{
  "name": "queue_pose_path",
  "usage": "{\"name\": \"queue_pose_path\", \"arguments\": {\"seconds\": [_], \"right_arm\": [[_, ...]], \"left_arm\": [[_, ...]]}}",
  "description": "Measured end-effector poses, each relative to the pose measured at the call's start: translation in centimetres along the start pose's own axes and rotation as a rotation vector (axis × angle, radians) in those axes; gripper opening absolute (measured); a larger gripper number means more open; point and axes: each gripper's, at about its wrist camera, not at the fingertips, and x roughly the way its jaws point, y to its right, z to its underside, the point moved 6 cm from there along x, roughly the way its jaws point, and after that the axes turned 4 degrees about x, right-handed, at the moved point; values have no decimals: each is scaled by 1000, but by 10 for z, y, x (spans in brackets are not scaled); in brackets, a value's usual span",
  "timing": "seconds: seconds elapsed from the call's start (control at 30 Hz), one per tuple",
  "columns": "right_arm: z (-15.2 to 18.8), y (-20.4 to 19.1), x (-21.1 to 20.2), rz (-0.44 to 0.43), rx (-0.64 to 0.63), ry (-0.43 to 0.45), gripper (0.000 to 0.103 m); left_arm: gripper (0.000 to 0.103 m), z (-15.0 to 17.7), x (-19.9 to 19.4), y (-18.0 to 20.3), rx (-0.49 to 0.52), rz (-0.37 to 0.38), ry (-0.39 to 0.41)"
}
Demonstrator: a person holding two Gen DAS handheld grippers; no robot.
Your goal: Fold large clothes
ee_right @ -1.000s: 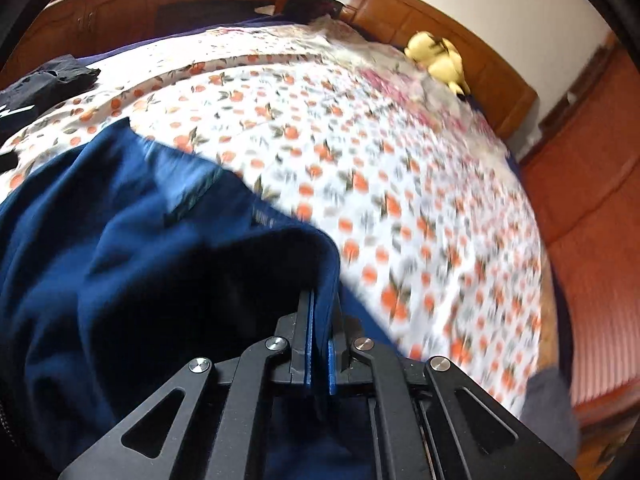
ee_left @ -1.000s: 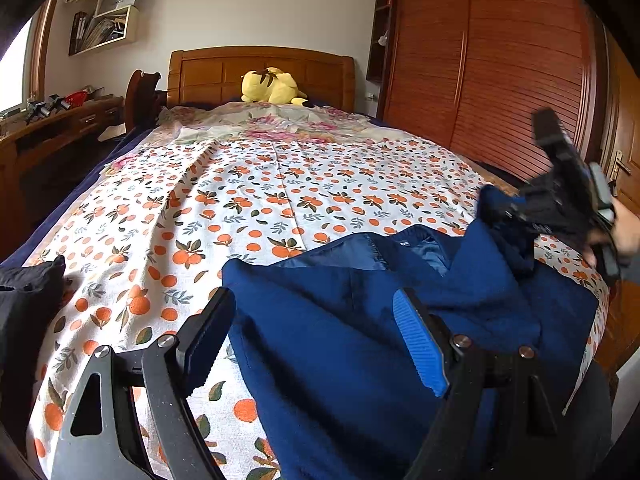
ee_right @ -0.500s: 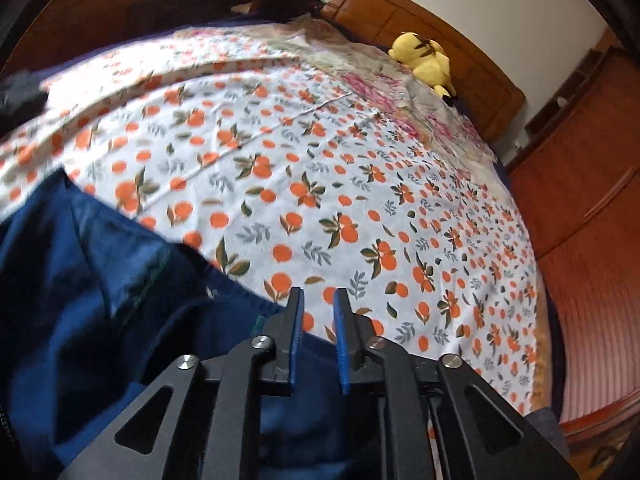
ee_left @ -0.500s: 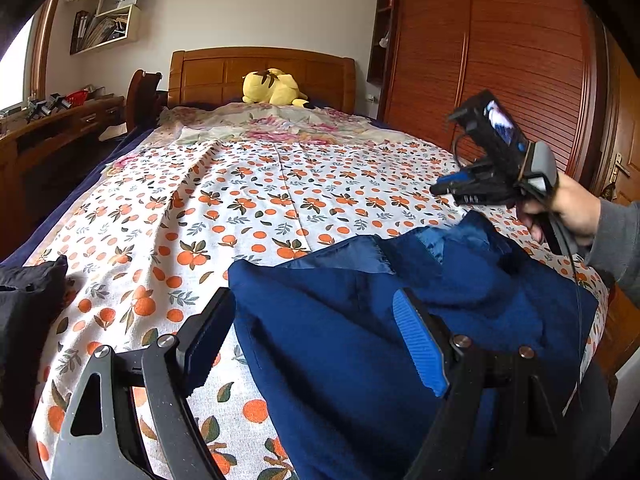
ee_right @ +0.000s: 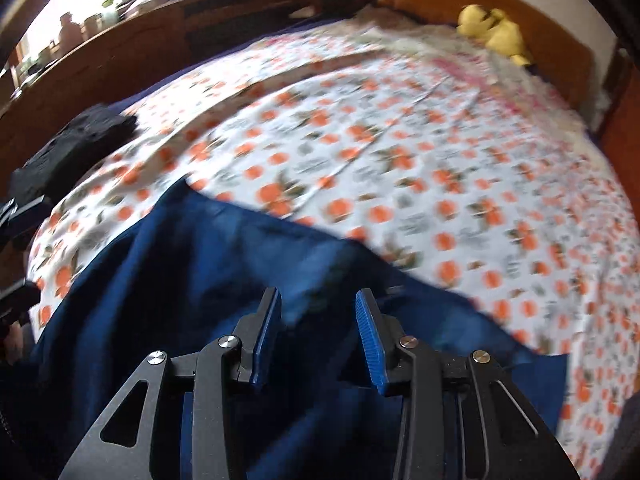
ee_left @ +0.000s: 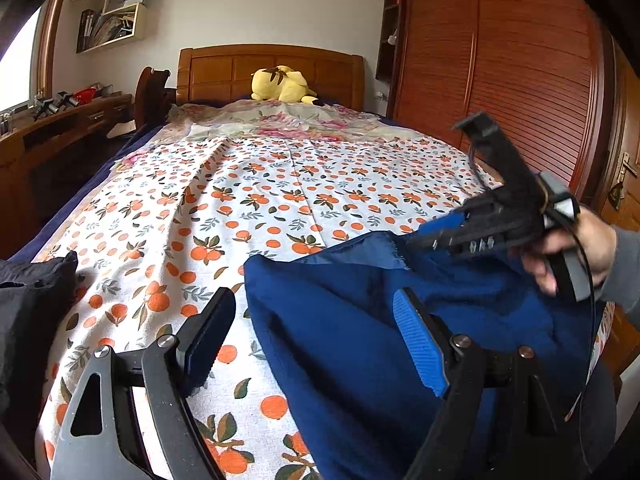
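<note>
A large dark blue garment [ee_left: 360,328] lies bunched at the near end of the bed; it also shows in the right wrist view [ee_right: 208,280]. My left gripper [ee_left: 312,336] is open and empty, with its jaws wide over the garment's left edge. My right gripper [ee_right: 318,328] is open and empty, low over the blue cloth. It also shows in the left wrist view [ee_left: 436,236], held by a hand at the garment's far right corner.
The bed [ee_left: 260,184] has an orange-print sheet. A yellow plush toy [ee_left: 282,84] lies by the wooden headboard. A black garment [ee_left: 28,292] sits at the bed's left edge. A wooden desk [ee_left: 48,136] runs along the left, a wardrobe [ee_left: 500,68] along the right.
My right gripper let go of the blue garment, lifted, then came back down over it with its jaws opened wide. My left gripper stayed open and barely moved.
</note>
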Motion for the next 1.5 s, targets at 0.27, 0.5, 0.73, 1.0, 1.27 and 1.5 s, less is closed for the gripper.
{"name": "queue_pose_path", "arguments": {"seconds": [0.27,0.5,0.73,1.0,1.27,1.5], "right_arm": [[14,-10,34,-56,22,-141,12],[-17,-14,14,-19,-9,-6,3],[-44,-27,0,34,-46,144,3],[-36,15,-11,66,76,78,20],[16,125,-49,284,170,27,31],[80,209,-17,355,358,-91,31]], "left_arm": [[82,1,0,-4,-7,0,-3],[82,0,-3,-8,-11,-2,7],[82,-3,-5,-3,-3,6,12],[82,-8,-6,16,24,43,16],[82,-16,-5,48,44,127,23],[82,-20,7,82,83,185,9]]}}
